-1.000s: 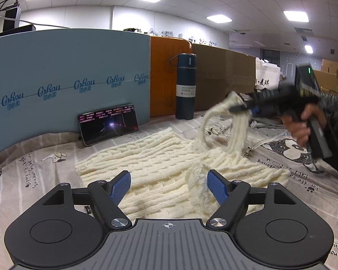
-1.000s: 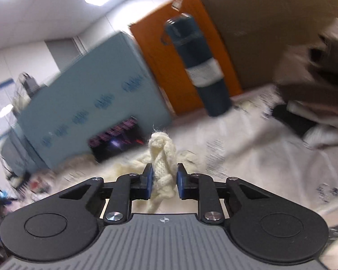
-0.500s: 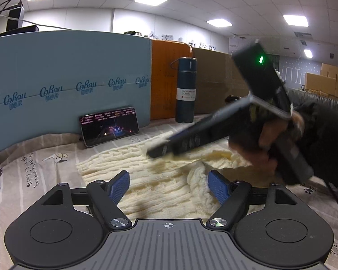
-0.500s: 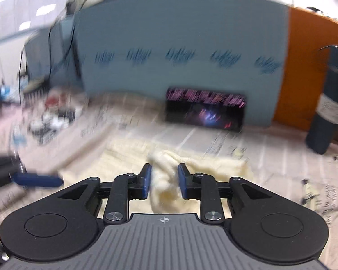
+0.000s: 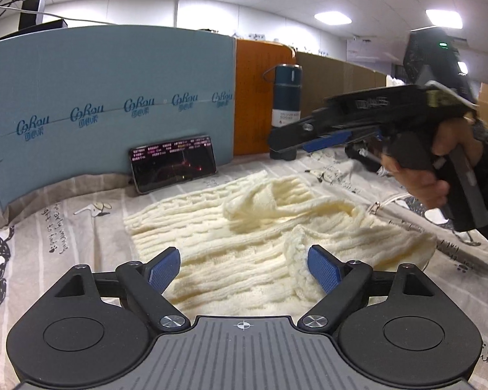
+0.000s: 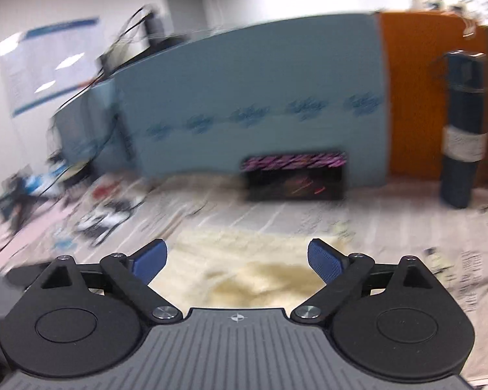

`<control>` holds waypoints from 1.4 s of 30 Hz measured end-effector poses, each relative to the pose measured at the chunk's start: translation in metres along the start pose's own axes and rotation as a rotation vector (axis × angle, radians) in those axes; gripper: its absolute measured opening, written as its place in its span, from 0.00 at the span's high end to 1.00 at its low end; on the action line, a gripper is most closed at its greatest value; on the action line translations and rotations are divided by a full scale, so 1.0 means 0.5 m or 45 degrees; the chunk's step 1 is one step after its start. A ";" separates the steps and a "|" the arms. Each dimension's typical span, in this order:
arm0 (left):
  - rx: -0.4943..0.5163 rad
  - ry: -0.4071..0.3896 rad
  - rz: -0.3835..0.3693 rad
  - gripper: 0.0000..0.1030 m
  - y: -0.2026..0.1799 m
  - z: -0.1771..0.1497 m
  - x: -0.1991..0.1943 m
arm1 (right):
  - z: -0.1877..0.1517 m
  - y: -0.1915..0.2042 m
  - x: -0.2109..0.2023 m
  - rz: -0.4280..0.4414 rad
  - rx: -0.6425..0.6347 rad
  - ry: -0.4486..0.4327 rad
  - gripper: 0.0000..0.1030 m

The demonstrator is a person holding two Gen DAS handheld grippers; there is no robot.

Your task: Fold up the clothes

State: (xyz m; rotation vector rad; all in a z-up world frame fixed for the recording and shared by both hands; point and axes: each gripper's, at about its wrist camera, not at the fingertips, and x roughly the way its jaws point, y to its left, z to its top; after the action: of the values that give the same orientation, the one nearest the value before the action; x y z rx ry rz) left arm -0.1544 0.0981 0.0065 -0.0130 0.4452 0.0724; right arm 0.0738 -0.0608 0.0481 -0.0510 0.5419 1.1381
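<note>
A cream cable-knit sweater (image 5: 231, 243) lies spread on the printed tablecloth (image 5: 68, 230), with one sleeve (image 5: 270, 201) folded across its middle. My left gripper (image 5: 244, 268) hovers low over the sweater's near edge, open, nothing between its blue pads. In the left wrist view my right gripper (image 5: 322, 136) is held by a hand (image 5: 439, 162) above the sweater's far right side. The right wrist view is blurred; there the right gripper (image 6: 237, 260) stands open and empty above the cream sweater (image 6: 253, 273).
A phone (image 5: 174, 162) with a lit screen leans against the blue partition (image 5: 114, 97). A dark blue flask (image 5: 286, 110) stands by the orange panel (image 5: 253, 97). Dark clutter (image 5: 364, 159) sits at the right. Small items (image 6: 104, 217) lie scattered on the cloth at far left.
The right gripper carried the sleeve leftward over the sweater, opened and let it go; the sleeve now lies folded on the body. The right gripper has risen clear. The left gripper stayed put.
</note>
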 end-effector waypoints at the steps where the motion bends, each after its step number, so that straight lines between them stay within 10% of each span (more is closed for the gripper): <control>1: 0.003 0.007 0.006 0.13 -0.001 -0.001 0.001 | -0.003 -0.007 0.016 -0.010 0.023 0.018 0.12; 8: 0.012 0.053 0.004 0.09 -0.002 -0.005 0.012 | -0.042 -0.035 0.116 0.010 0.137 0.231 0.20; 21: 0.057 -0.148 0.065 0.09 -0.003 0.007 -0.038 | -0.080 -0.016 -0.129 -0.092 -0.201 -0.191 0.11; 27: 0.332 -0.243 0.063 0.09 -0.011 -0.005 -0.103 | -0.167 -0.011 -0.226 -0.110 -0.476 -0.147 0.09; 33: 0.808 -0.032 0.058 0.09 -0.065 -0.058 -0.139 | -0.243 0.008 -0.244 -0.134 -0.753 0.008 0.09; 42: 1.104 0.144 0.073 0.13 -0.082 -0.085 -0.087 | -0.290 0.039 -0.201 -0.153 -1.058 0.097 0.12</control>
State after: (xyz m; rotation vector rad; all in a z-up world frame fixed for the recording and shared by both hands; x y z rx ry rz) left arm -0.2087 0.0533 -0.0134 0.8517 0.5608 -0.0702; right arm -0.0296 -0.1820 -0.0299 -0.8346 0.0985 1.1796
